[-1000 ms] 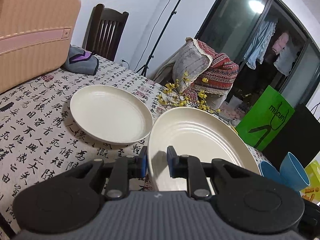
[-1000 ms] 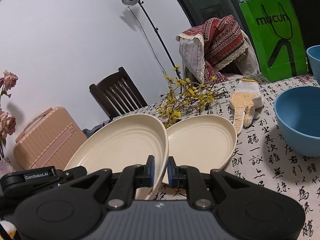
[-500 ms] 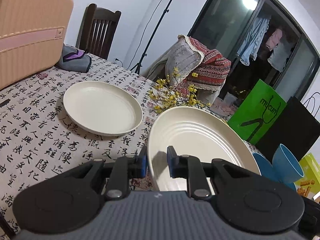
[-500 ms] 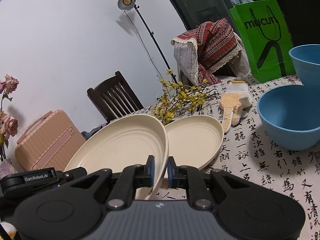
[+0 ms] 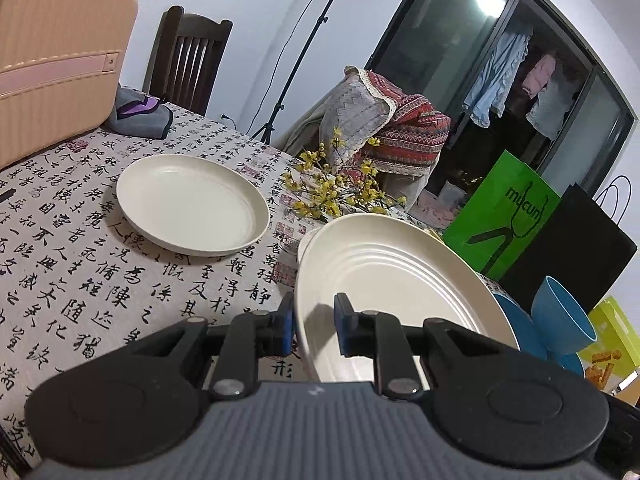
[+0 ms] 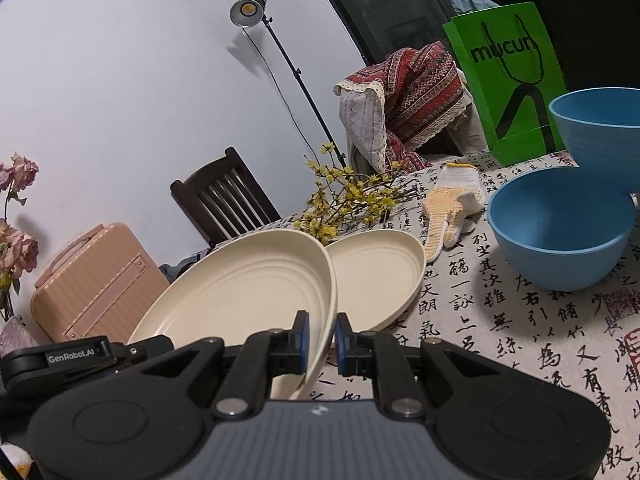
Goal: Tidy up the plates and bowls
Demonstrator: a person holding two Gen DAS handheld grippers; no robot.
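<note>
Through my left wrist view, my left gripper [image 5: 314, 326] stays clamped on the rim of the large ridged cream plate [image 5: 384, 276], which has drifted across the table [image 5: 80, 280] away from the smaller cream plate [image 5: 192, 204], while from my right wrist view my right gripper [image 6: 320, 342] pinches the same plate's opposite rim [image 6: 248, 288], now overlapping another cream plate [image 6: 376, 276] beside the blue bowl [image 6: 560, 228], so stacking looks close

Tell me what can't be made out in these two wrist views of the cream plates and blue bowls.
- Left wrist view: the large ribbed cream plate held by the left gripper hides most of a smaller cream plate and a blue bowl behind it.
- Right wrist view: the right gripper covers the held plate's near rim; the taller blue bowl is cut by the right edge.
- Both views: the hands are unseen.
</note>
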